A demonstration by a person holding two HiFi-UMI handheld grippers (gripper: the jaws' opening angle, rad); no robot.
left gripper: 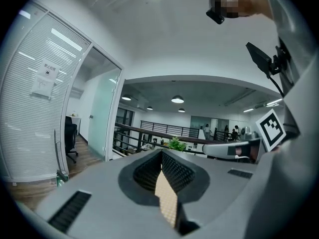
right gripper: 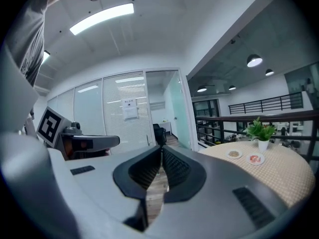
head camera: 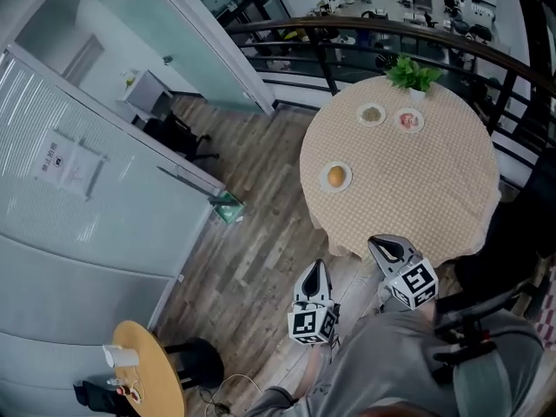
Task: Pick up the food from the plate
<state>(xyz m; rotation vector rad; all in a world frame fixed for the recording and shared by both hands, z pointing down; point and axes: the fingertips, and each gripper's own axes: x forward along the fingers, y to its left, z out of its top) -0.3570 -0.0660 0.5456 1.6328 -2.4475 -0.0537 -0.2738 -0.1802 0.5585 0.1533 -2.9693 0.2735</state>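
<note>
Round table [head camera: 417, 198], railing [head camera: 365, 33] close behind, open floor [head camera: 252, 250] on my side. Plate [head camera: 347, 178] near its left edge carries orange food [head camera: 335, 176], possibly a bun. My left gripper [head camera: 318, 268] and right gripper [head camera: 382, 246]: jaws shut, empty, short of the table. Arriving shut, I could shove the plate over that edge.

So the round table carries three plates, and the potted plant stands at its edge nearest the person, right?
No: the potted plant stands at the round table's far edge, beyond the three plates. The head view shows it.
</note>
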